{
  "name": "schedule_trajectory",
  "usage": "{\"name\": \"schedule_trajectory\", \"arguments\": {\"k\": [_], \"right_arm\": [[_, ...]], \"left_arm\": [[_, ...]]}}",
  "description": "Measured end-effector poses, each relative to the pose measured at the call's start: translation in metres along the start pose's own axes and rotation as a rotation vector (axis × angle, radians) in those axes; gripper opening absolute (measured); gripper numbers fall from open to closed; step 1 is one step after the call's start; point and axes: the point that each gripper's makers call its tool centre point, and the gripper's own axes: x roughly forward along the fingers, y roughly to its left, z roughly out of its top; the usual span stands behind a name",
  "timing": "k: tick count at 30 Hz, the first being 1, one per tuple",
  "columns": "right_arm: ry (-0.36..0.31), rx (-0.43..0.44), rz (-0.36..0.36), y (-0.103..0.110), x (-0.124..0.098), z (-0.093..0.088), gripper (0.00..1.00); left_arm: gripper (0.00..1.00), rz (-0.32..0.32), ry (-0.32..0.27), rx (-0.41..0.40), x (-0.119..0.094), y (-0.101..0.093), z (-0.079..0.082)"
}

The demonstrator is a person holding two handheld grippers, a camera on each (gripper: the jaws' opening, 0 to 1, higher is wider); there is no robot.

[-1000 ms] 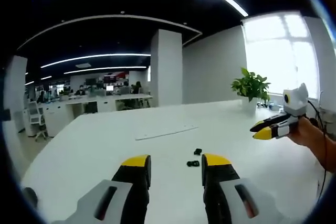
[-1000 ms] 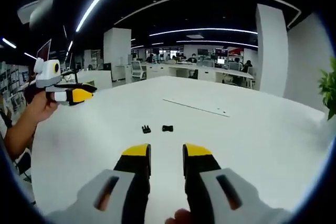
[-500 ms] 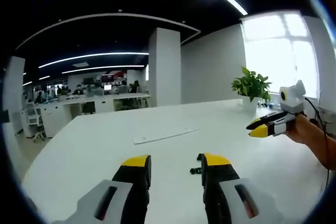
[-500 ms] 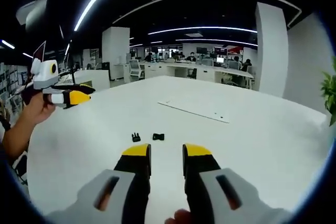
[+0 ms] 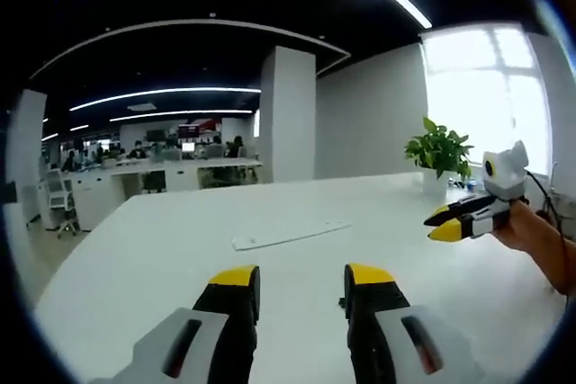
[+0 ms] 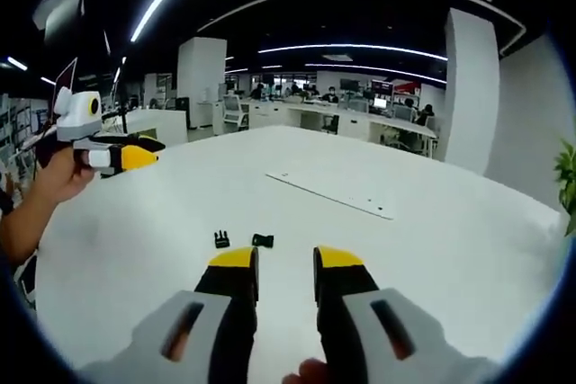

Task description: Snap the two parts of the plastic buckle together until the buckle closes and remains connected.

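Two small black buckle parts lie apart on the white table (image 6: pixel 432 249) in the right gripper view: one part (image 6: pixel 221 239) on the left, the other (image 6: pixel 262 240) just right of it. They sit just ahead of the left fingertip of my right gripper (image 6: pixel 286 260), which is open with nothing between its jaws. My left gripper (image 6: pixel 137 150) hangs above the table's left side, held by a hand. In the left gripper view my left gripper (image 5: pixel 301 278) is open and empty. My right gripper (image 5: pixel 441 223) hovers at the right, in a hand.
A flat white strip (image 6: pixel 328 193) (image 5: pixel 288 233) lies on the table beyond the buckle parts. A potted plant (image 5: pixel 438 150) stands at the table's far edge near the window. A white pillar (image 5: pixel 288 114) and office desks with people are behind.
The right gripper's camera has come closer, so the buckle parts now sit just ahead of its jaws. In the left gripper view the parts have slipped out of sight behind the right jaw.
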Motion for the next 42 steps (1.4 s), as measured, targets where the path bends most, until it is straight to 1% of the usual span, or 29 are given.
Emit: {"name": "schedule_trajectory", "arguments": {"k": [4, 11, 13, 15, 18, 23, 24, 25, 28, 30, 34, 37, 38, 42], "right_arm": [[0.003, 0.014, -0.004, -0.004, 0.009, -0.004, 0.24], [0.007, 0.059, -0.010, -0.009, 0.021, -0.016, 0.24], [0.003, 0.073, -0.009, -0.009, 0.023, -0.019, 0.24], [-0.001, 0.081, -0.015, -0.009, 0.025, -0.022, 0.24], [-0.005, 0.102, -0.016, -0.010, 0.029, -0.025, 0.24], [-0.014, 0.098, -0.028, -0.009, 0.034, -0.026, 0.24], [-0.015, 0.097, -0.030, -0.009, 0.034, -0.027, 0.24], [-0.014, 0.093, -0.033, -0.010, 0.035, -0.026, 0.24], [-0.021, 0.093, -0.038, -0.011, 0.038, -0.026, 0.23], [-0.029, 0.085, -0.027, -0.006, 0.041, -0.027, 0.24], [-0.015, 0.064, 0.002, 0.009, 0.055, -0.034, 0.25], [-0.010, 0.072, 0.021, 0.016, 0.060, -0.036, 0.25], [-0.007, 0.073, 0.024, 0.018, 0.061, -0.037, 0.25], [0.001, 0.067, 0.018, 0.019, 0.064, -0.040, 0.26]], "left_arm": [[0.37, 0.004, -0.007, -0.001, 0.006, 0.002, 0.004], [0.38, -0.011, 0.010, 0.016, 0.025, -0.003, -0.003], [0.38, -0.024, 0.021, 0.009, 0.031, -0.005, -0.006], [0.38, -0.048, 0.024, -0.030, 0.037, -0.008, -0.008], [0.38, -0.045, 0.023, -0.031, 0.045, -0.007, -0.010], [0.37, -0.059, 0.011, -0.024, 0.057, -0.011, -0.019], [0.38, -0.062, 0.024, -0.024, 0.059, -0.012, -0.022], [0.38, -0.076, 0.060, 0.007, 0.060, -0.016, -0.028], [0.38, -0.064, 0.067, 0.027, 0.062, -0.017, -0.034], [0.38, -0.073, 0.076, 0.026, 0.063, -0.019, -0.040], [0.38, -0.087, 0.100, 0.028, 0.066, -0.025, -0.050], [0.38, -0.088, 0.107, 0.050, 0.067, -0.029, -0.054], [0.37, -0.100, 0.113, 0.050, 0.068, -0.032, -0.055], [0.37, -0.115, 0.113, 0.076, 0.068, -0.041, -0.057]]}}
